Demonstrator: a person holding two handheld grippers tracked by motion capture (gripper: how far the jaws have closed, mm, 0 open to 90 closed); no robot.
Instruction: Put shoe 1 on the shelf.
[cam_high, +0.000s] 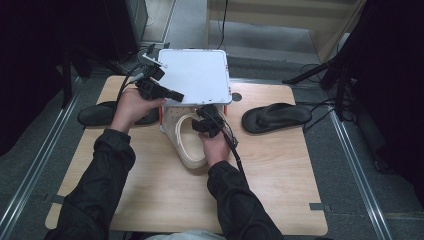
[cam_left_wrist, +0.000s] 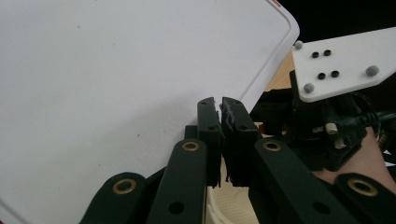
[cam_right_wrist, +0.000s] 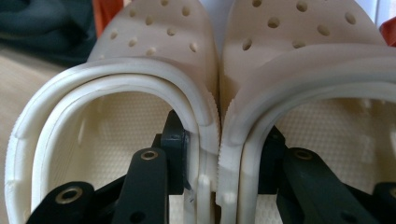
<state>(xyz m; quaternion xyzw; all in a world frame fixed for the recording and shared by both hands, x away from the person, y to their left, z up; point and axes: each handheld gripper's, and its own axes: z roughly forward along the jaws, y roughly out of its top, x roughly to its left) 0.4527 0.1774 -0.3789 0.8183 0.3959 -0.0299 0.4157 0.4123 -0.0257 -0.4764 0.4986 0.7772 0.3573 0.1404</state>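
Note:
A pair of cream perforated clogs (cam_high: 187, 145) lies side by side on the wooden table, toes pointing under the raised white lid (cam_high: 195, 75) of a box. My right gripper (cam_high: 210, 122) has one jaw inside each clog. In the right gripper view, that gripper (cam_right_wrist: 219, 140) presses the two touching inner walls of the clogs (cam_right_wrist: 154, 56) together. My left gripper (cam_high: 172, 95) reaches in from the left to the lid's front edge. In the left gripper view, its jaws (cam_left_wrist: 219, 105) are shut at the rim of the tilted lid (cam_left_wrist: 116, 79).
The box's orange wall (cam_high: 161, 114) shows under the lid. A black flip-flop (cam_high: 276, 117) lies to the right on the table (cam_high: 165, 200) and a dark shoe (cam_high: 97, 114) to the left. The right gripper's white plate (cam_left_wrist: 336, 60) sits close beside the left jaws.

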